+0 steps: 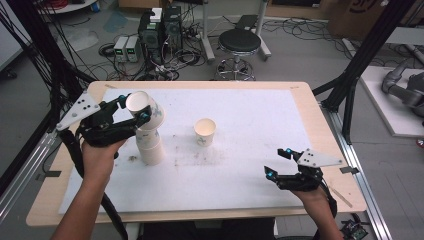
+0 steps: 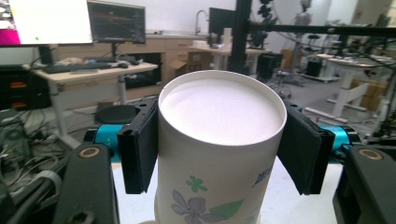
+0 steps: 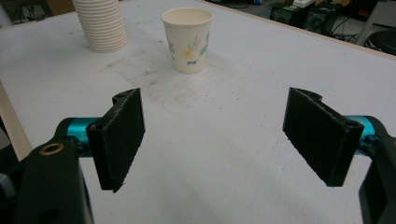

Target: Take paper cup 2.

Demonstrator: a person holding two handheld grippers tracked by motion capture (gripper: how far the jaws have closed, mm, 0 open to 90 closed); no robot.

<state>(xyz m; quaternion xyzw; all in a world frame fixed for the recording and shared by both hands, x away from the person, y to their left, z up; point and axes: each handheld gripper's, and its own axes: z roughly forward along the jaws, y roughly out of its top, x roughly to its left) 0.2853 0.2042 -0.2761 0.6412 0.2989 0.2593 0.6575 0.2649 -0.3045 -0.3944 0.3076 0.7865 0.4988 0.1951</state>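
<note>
My left gripper (image 1: 134,107) is shut on a white paper cup (image 1: 142,109) with a flower print. That cup leans to the left on top of a stack of upturned paper cups (image 1: 151,147) at the left of the white mat. In the left gripper view the cup (image 2: 219,121) sits between both black pads (image 2: 140,144), its round white end facing the camera. Another flowered cup (image 1: 205,131) stands upright, alone, at the mat's middle. My right gripper (image 1: 277,161) hovers open near the front right. In its own view the right gripper (image 3: 219,135) holds nothing, with the upright cup (image 3: 187,39) and the stack (image 3: 102,25) beyond.
A white mat (image 1: 250,115) covers most of the wooden table (image 1: 320,130), with faint dirt marks near its middle. Behind the table stand a black stool (image 1: 239,42) and computer boxes (image 1: 160,30) with cables on the floor. Black frame posts (image 1: 360,55) rise at both sides.
</note>
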